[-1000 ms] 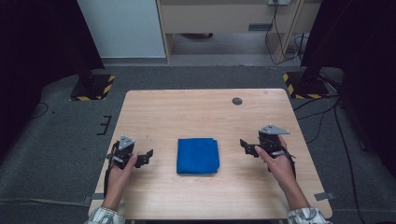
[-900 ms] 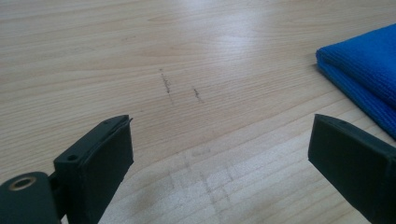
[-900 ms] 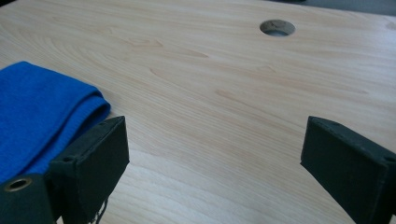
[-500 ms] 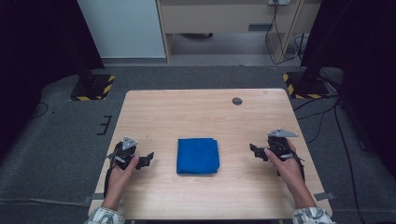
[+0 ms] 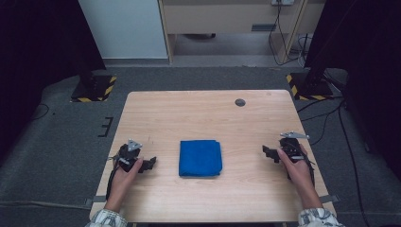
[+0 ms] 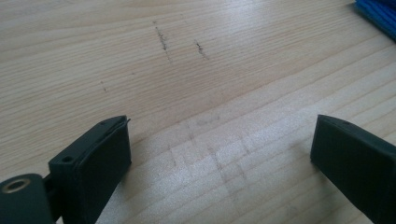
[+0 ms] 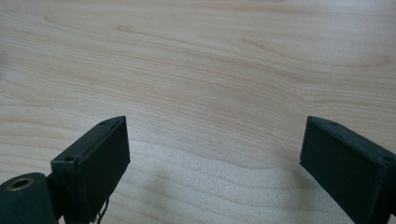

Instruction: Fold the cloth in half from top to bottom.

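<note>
A folded blue cloth (image 5: 200, 157) lies flat in the middle of the wooden table (image 5: 203, 113), toward the near edge. My left gripper (image 5: 150, 163) rests low on the table to the cloth's left, jaws wide apart with bare wood between them (image 6: 219, 154). A corner of the blue cloth (image 6: 380, 11) peeks in at the top right of the left gripper view. My right gripper (image 5: 268, 152) sits to the cloth's right, well apart from it, also open over bare wood (image 7: 212, 154).
A small dark round grommet (image 5: 240, 102) is set in the tabletop near the far edge. Dark scuff marks (image 6: 161, 39) streak the wood ahead of the left gripper. Stands with yellow-black striped bases (image 5: 94, 88) flank the table on the floor.
Both hands have drawn back from the cloth toward the near edge of the table; the right gripper has moved outward to the right. The cloth has stayed in place.
</note>
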A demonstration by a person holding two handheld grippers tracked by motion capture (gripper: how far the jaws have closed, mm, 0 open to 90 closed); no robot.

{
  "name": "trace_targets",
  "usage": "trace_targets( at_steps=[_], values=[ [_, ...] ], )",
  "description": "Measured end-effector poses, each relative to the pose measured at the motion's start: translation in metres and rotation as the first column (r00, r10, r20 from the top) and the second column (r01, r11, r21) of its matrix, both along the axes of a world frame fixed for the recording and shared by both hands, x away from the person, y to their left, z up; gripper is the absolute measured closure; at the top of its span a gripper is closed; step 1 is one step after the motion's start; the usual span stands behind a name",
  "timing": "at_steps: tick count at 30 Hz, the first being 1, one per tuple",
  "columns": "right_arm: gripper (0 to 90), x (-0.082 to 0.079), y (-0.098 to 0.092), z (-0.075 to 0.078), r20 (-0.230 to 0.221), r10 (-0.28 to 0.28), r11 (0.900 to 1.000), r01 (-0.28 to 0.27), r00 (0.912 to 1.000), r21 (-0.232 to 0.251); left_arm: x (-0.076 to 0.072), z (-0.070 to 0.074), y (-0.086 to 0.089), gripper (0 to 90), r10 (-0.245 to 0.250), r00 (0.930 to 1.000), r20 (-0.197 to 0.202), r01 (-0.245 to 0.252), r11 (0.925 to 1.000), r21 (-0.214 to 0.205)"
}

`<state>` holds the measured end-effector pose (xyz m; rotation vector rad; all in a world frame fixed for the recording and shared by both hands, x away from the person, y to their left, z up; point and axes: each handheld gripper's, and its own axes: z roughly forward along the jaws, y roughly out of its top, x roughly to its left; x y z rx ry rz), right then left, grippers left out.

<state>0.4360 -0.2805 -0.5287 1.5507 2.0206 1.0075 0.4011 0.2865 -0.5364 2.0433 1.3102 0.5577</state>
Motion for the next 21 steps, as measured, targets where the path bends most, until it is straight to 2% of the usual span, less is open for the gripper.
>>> trace_targets(
  at_steps=[5, 7, 11, 21],
  values=[
    [8.0, 0.002, 0.001, -0.006, -0.032, -0.004, 0.9999, 0.003, 0.9995, -0.017, 0.000, 0.000, 0.000, 3.7, 0.002, 1.0000, -0.003, -0.002, 1.0000, 0.001],
    [7.2, 0.002, 0.002, -0.007, -0.028, -0.003, 0.9996, 0.002, 0.9996, -0.028, 0.000, 0.000, 0.000, 3.1, 0.002, 1.0000, -0.004, -0.002, 1.0000, 0.002],
    [4.4, 0.001, 0.012, -0.011, -0.014, 0.015, 0.9926, -0.017, 0.9998, -0.120, 0.001, -0.001, -0.002, 1.9, 0.003, 1.0000, -0.009, -0.003, 1.0000, 0.001],
    [2.5, -0.003, 0.022, -0.011, -0.020, 0.083, 0.9888, -0.085, 0.9963, -0.122, 0.000, -0.001, -0.003, 0.9, 0.001, 0.9999, -0.012, -0.001, 1.0000, 0.002]
  ],
)
